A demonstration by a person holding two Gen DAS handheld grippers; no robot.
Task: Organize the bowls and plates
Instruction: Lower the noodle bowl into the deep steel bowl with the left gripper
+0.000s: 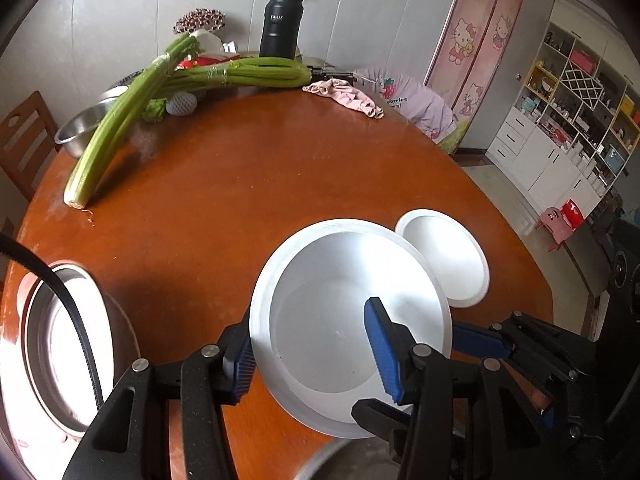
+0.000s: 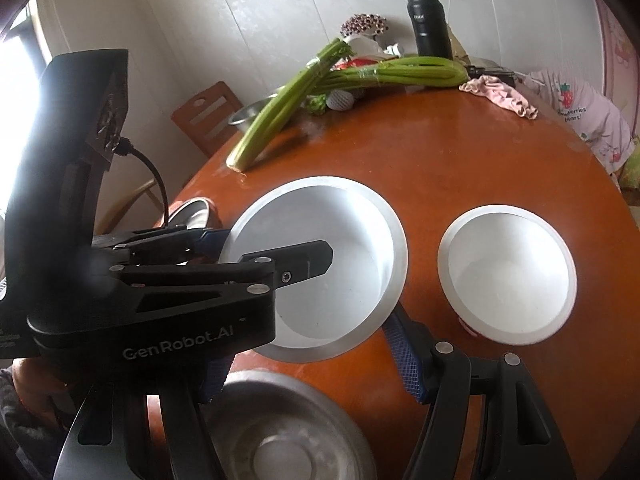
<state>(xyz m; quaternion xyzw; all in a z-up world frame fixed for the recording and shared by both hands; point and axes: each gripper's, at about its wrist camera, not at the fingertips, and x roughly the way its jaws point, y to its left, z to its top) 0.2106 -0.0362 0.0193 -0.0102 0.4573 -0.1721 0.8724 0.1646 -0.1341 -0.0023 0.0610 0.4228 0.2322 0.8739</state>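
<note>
Nearest me, steel bowl [image 2: 280, 436] waits unstacked. Left claw [image 1: 316, 354] grips large white bowl [image 1: 344, 280]; right claw [image 2: 316, 364] open; small white bowl [image 2: 508, 272] remains apart.

A lived-in family home, its dining corner. A round wooden table [image 1: 248, 168] holds 2 bundles of celery [image 1: 120, 120], a dark flask [image 1: 280, 24] and a crumpled pink cloth [image 1: 348, 96]. A wooden chair [image 1: 24, 136] stands by the wall. A pink cartoon-cat wardrobe [image 1: 476, 40], white display shelves [image 1: 568, 92] crowded with knick-knacks, and a child's small pink stool [image 1: 554, 224] on the floor fill the far side.
</note>
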